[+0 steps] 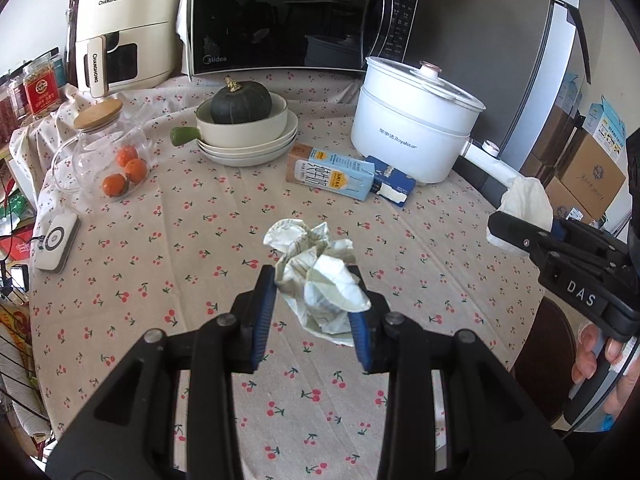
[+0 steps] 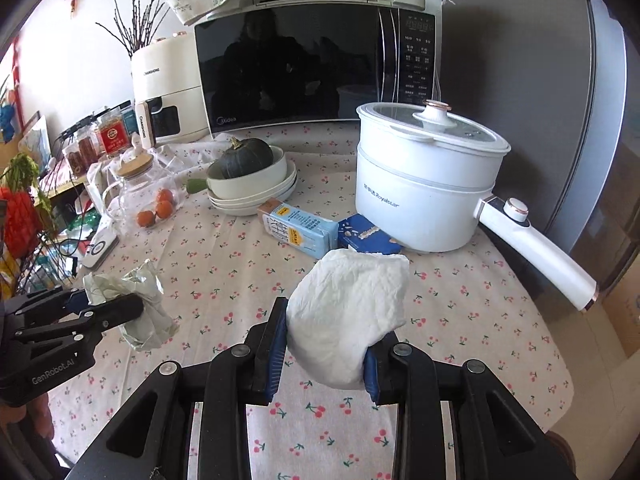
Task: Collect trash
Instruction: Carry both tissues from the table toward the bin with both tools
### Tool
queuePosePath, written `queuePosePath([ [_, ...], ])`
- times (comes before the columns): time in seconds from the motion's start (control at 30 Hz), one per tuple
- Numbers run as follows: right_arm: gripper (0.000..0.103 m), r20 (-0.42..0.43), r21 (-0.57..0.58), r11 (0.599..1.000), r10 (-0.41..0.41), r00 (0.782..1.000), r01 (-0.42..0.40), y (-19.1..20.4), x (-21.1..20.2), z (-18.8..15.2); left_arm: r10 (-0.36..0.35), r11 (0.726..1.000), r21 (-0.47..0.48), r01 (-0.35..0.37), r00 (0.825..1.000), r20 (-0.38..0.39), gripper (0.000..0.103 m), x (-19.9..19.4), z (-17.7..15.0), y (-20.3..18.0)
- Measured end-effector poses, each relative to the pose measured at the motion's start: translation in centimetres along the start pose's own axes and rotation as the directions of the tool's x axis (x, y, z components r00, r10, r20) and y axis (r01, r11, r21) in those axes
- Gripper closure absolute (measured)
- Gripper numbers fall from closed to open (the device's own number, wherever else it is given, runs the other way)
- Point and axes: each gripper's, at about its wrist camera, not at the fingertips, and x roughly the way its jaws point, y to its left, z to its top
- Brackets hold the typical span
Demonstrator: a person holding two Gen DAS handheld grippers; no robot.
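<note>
Partway through, by the look of it. Two pieces of trash in hand, two more apparently waiting on the counter (image 1: 168,216), and no bin or bag anywhere in either view.

Left tool (image 1: 314,308): closed partway onto a crumpled wrapper (image 1: 318,268), pale with greenish print, pinched between the blue pads low on its bulk. Most of the wad sticking out forward past the fingertips; lower edge hanging close over the cherry-print cloth, touching or just clear of it, hard to tell which.

Right tool (image 2: 326,344): closed on a wad of white tissue (image 2: 346,316), gripped at its lower half, the rest bulging up and forward beyond the tips. Held above the counter, not resting on it, judging from the left wrist view, where it shows out past the counter's right edge.

Still lying down, well ahead of both tools: a light-blue milk carton (image 1: 332,174) on its side and a dark-blue carton (image 1: 390,184) touching its right end, both just in front of the white electric pot (image 1: 412,128). Probably next for collection, though both tools full for now.

Left to do, likely: dropping off the wrapper and tissue somewhere out of view, then fetching the cartons.
</note>
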Motion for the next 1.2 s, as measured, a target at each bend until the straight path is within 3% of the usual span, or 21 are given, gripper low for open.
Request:
queuePosePath([
  [0.53,0.07,0.125,-0.065,0.998,0.001,0.992,0.007,0.3,-9.4,-4.2,-0.009,0.998,0.067,-0.002,0.987,0.162,0.067,-7.2,-3.1,-4.6],
  [0.8,0.071,0.173,-0.074,0.995,-0.059,0.983,0.073,-1.0,-11.9,-6.5,-0.046,0.995,0.094,0.028,0.979,0.2,0.067,-8.9,-4.2,-6.7],
  [1.2,0.07,0.186,-0.05,0.995,-0.074,0.98,0.084,-2.8,-14.6,-8.1,-0.119,0.988,0.118,0.096,0.972,0.202,0.066,-8.9,-5.3,-9.8],
])
